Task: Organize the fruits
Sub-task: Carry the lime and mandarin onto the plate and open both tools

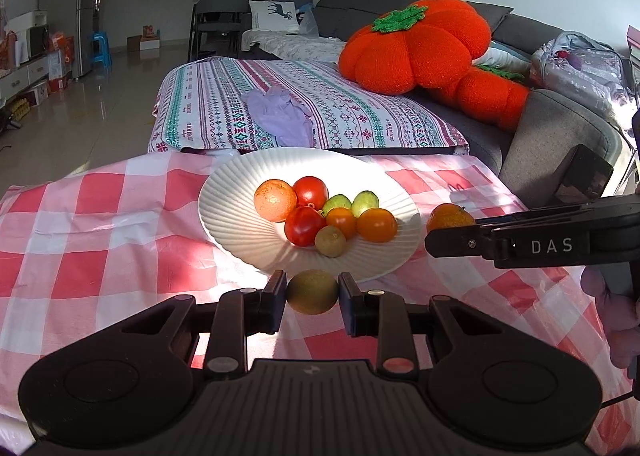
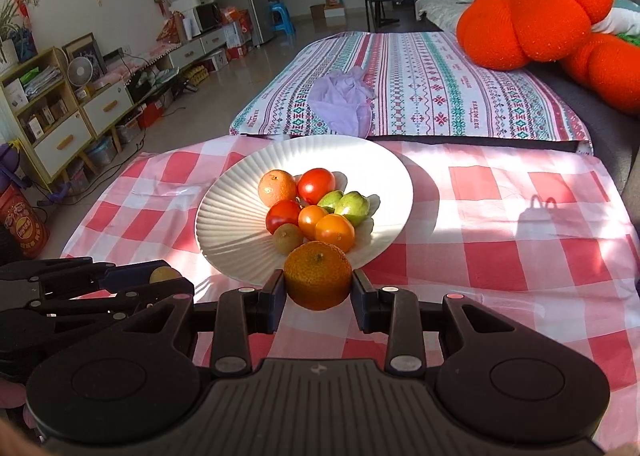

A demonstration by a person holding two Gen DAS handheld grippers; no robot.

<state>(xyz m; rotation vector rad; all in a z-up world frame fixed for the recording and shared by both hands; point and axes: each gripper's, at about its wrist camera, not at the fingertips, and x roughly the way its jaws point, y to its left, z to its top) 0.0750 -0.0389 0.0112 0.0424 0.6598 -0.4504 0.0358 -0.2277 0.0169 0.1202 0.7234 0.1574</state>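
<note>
Behind plate [image 1: 240, 232], striped cushion [image 1: 304, 104] with cloth [image 1: 280, 116]

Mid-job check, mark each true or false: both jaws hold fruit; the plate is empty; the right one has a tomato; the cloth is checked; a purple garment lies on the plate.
1. Both grippers hold fruit. True: left gripper grips a kiwi, right gripper an orange.
2. The plate is empty. False: it holds several fruits.
3. Right holds a tomato. False: an orange.
4. The tablecloth is red-and-white checked. True.
5. The purple garment lies on the plate. False: on the patterned cushion.
</note>
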